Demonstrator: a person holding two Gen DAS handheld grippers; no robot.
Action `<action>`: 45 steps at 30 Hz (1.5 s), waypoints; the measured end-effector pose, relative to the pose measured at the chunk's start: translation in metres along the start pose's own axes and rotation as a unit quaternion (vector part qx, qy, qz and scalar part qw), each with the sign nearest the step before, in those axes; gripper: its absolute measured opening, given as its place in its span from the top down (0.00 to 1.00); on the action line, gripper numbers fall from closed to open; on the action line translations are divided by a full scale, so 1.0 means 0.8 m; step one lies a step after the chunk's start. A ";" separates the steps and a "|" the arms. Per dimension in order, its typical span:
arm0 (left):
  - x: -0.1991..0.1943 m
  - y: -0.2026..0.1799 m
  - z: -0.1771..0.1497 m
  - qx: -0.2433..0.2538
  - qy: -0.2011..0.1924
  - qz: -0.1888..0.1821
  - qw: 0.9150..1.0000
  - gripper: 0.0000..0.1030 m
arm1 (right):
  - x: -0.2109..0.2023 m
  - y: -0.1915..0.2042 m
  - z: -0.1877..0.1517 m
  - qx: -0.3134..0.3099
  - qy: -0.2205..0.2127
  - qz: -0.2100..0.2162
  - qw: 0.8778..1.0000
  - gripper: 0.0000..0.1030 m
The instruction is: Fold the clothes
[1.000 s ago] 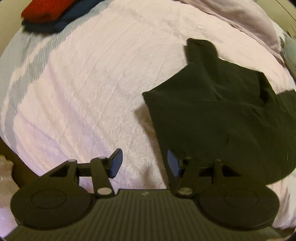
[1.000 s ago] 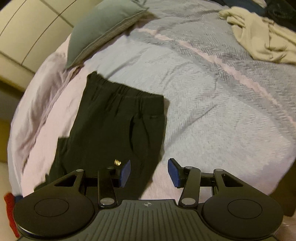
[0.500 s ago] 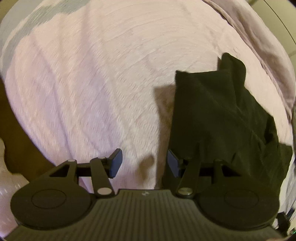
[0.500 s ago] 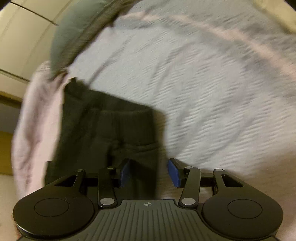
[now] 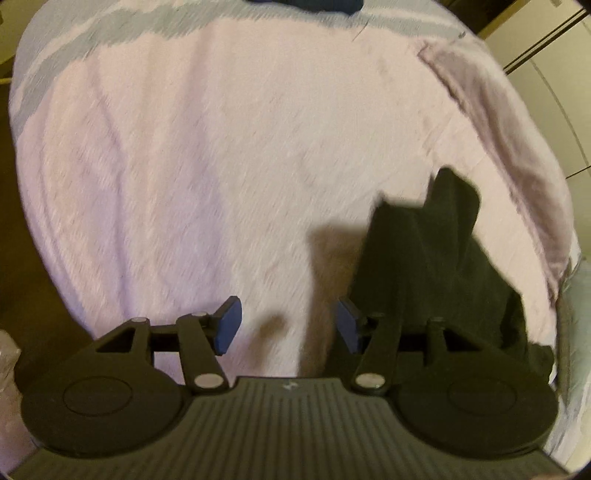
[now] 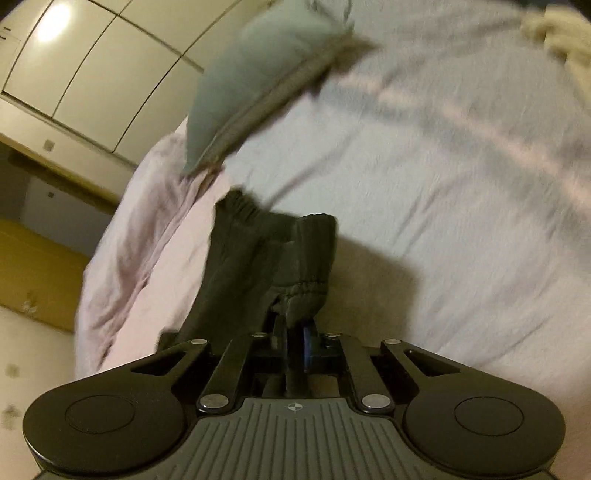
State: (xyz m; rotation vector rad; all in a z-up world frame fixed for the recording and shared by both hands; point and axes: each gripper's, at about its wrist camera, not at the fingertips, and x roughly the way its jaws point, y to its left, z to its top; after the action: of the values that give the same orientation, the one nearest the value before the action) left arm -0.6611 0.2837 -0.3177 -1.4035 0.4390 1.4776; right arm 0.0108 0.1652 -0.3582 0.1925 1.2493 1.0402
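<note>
Black pants (image 5: 424, 251) lie on a pink bedspread (image 5: 221, 166) at the lower right of the left wrist view. My left gripper (image 5: 288, 326) is open and empty, low over the bedspread, with its right finger at the pants' near edge. In the right wrist view my right gripper (image 6: 295, 343) is shut on the elastic waistband corner of the black pants (image 6: 266, 258), which bunches up in front of the fingers.
A grey-green pillow (image 6: 266, 85) lies beyond the pants. A cream garment (image 6: 557, 33) sits at the far right of the bed. Dark blue clothing (image 5: 306, 4) shows at the top edge. Cupboard doors (image 6: 92, 62) and floor are to the left.
My right gripper has dropped to the pants' waistband and shut on it, lifting the corner. My left gripper stayed open and moved closer to the pants' edge.
</note>
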 end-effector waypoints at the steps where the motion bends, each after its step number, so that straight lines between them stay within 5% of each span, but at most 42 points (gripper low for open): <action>1: 0.002 -0.002 0.009 0.003 -0.004 -0.005 1.000 0.47 | -0.006 -0.003 0.007 0.007 -0.016 -0.011 1.000 0.95; 8: 0.022 -0.023 0.032 0.037 0.008 -0.040 0.998 0.44 | 0.000 -0.009 0.027 0.032 -0.046 -0.059 0.997 0.95; 13: 0.048 -0.021 0.004 -0.017 0.035 -0.046 0.998 0.44 | 0.011 -0.015 0.023 0.050 -0.051 -0.098 0.993 0.95; 16: 0.055 -0.058 -0.009 -0.031 0.030 -0.105 0.994 0.44 | 0.012 -0.017 0.022 0.049 -0.048 -0.104 0.992 0.95; 20: 0.081 -0.141 -0.020 0.020 0.047 -0.148 0.988 0.43 | 0.012 -0.017 0.019 0.051 -0.046 -0.108 0.992 0.94; 27: 0.114 -0.197 -0.046 0.105 0.066 -0.092 0.988 0.44 | 0.018 -0.019 0.020 0.052 -0.035 -0.110 0.992 0.93; 34: 0.116 -0.111 -0.028 -0.013 0.058 -0.045 0.997 0.41 | 0.028 -0.034 0.019 0.068 -0.027 -0.106 0.992 0.92; 40: 0.152 -0.120 -0.023 -0.047 0.030 -0.050 0.997 0.37 | 0.030 -0.045 0.022 0.089 -0.029 -0.093 0.991 0.81; 41: 0.149 -0.121 -0.020 -0.042 0.025 -0.049 0.998 0.45 | 0.030 -0.047 0.023 0.095 -0.028 -0.092 0.991 0.80; 42: 0.143 -0.121 -0.016 -0.035 0.021 -0.049 0.998 0.66 | 0.031 -0.049 0.024 0.099 -0.028 -0.091 0.991 0.80; 45: 0.124 -0.120 -0.004 -0.014 0.007 -0.049 0.999 0.95 | 0.031 -0.050 0.026 0.097 -0.026 -0.088 0.991 0.84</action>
State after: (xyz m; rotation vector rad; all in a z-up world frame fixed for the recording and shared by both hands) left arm -0.5616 0.3617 -0.3723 -1.4386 0.3538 1.4007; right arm 0.0481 0.1693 -0.3929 0.2510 1.2958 0.7577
